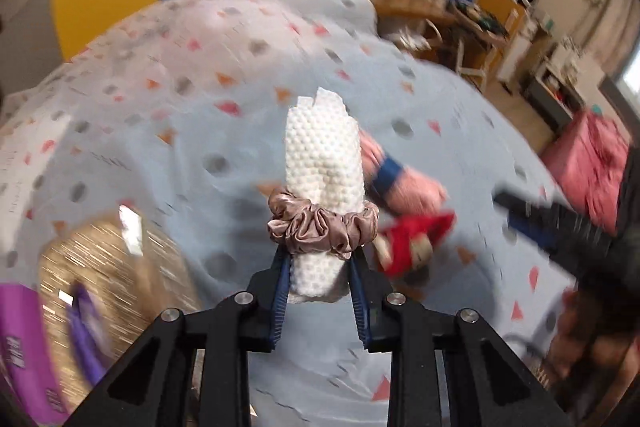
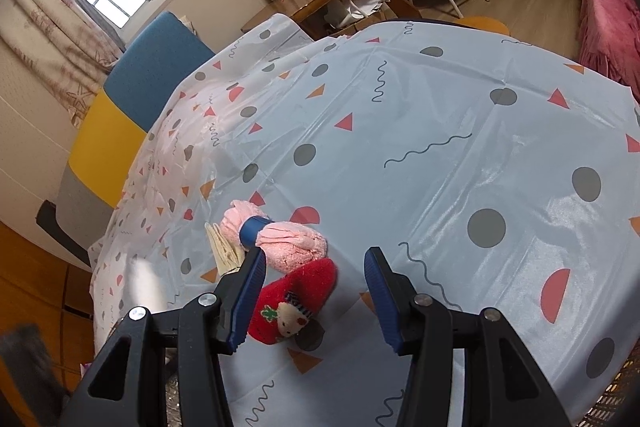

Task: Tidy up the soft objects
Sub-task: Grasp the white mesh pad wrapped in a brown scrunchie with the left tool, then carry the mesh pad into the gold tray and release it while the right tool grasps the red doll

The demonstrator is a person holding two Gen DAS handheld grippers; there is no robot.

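Pinched between the left gripper (image 1: 319, 281) fingers is a white textured roll (image 1: 322, 163), banded by a satin scrunchie (image 1: 320, 225). Beside the spread, empty right gripper (image 2: 316, 293) lie a pink towel roll (image 2: 290, 243) and red plush (image 2: 294, 301) on the tablecloth (image 2: 440, 115).

Both grippers look alike. The left gripper (image 1: 319, 269) has thick black plastic arms with triangle holes and round silver screws. Its fingers (image 1: 280, 291) have dark blue ridged pads. The right gripper (image 2: 316, 291) has the same black arms, silver screws and blue pads.
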